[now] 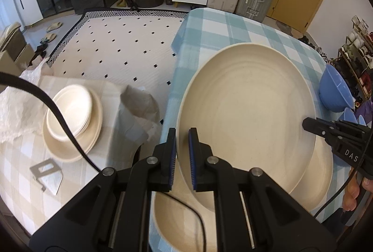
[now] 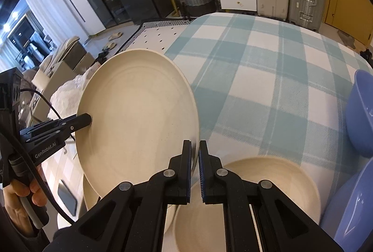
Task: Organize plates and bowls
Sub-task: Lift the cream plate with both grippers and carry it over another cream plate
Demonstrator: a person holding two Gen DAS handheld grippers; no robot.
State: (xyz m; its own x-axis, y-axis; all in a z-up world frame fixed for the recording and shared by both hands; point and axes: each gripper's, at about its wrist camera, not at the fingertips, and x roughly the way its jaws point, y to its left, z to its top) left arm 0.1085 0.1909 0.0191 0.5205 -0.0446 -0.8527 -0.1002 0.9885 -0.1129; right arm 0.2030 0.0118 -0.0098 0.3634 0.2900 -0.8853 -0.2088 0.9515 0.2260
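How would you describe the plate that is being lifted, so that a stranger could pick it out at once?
Start at the table with the blue-and-white checked cloth. Above its near edge, the large cream plate is held tilted, with the left claw and the right claw on opposite rims. The other cream plates lie flat beneath it.

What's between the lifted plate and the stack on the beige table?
Nothing visible. Both grippers, left and right, hold the plate by opposite rims, above other plates on the blue cloth. The stack sits across an open gap, with bowls already on top.
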